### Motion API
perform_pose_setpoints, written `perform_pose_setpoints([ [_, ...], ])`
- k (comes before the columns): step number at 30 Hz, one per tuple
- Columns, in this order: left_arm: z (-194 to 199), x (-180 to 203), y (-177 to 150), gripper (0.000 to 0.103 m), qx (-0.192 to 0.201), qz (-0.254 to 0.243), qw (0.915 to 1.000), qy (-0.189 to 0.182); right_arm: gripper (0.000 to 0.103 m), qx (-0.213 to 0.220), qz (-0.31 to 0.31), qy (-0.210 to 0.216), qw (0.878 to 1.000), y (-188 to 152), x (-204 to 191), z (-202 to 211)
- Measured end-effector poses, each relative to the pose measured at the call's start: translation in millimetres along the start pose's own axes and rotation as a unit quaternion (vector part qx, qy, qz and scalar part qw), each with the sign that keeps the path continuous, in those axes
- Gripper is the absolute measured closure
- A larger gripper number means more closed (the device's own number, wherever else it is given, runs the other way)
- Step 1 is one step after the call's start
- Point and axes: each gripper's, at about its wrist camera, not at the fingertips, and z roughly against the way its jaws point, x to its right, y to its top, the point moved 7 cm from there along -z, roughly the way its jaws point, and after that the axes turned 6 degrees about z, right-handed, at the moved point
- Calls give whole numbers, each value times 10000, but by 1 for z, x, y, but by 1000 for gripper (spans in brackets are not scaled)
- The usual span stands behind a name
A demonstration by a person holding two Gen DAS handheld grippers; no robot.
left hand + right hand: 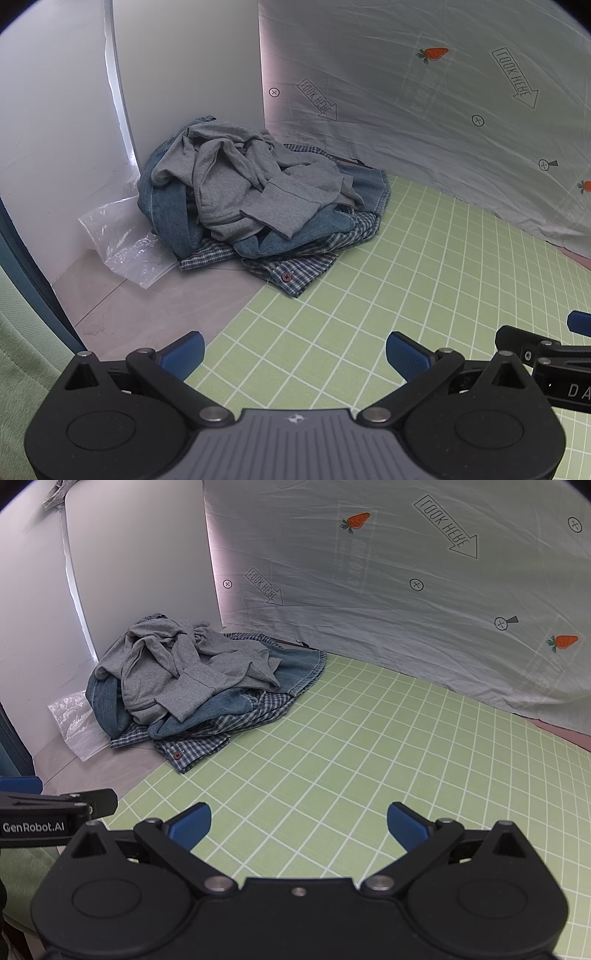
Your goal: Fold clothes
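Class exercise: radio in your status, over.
Left gripper open, empty. Right gripper open, empty. Clothes pile unfolded, in corner, untouched. Green grid mat between, nothing blocking.

Both fisheye views are evenly and softly lit, moderately bright, with a bright vertical streak of light along the wall seam (120, 107) at upper left and a faint purplish sheen down the left edge of the hanging sheet (369, 602). Shadows are weak: a soft one sits under the clothes pile (255, 192) at centre left, and small glints show on the clear plastic bag (122, 243) beside it. Focus is sharp through the middle, while straight lines of the green grid mat (351, 746) bow outward and the frame corners fall to black vignette.
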Motion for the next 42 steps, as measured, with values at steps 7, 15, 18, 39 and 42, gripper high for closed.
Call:
perform_pose_setpoints([
  [7, -1, 0, 0, 0, -14, -1, 10000, 1, 0, -4, -5, -9, 10000, 0, -1, 0],
  [15, -1, 0, 0, 0, -33, -4, 10000, 0, 0, -2, -21, -27, 10000, -1, 0, 0],
  [18, -2, 0, 0, 0, -48, -4, 10000, 3, 0, -6, -29, -33, 10000, -1, -1, -1],
  [39, -31, 0, 20, 0, -244, -183, 9994, 170, 0, -146, -52, -108, 9998, 18, 5, -36],
  [42, -42, -5, 35, 0, -309, -65, 9992, 227, 0, -229, -29, -86, 9997, 28, 5, -50],
])
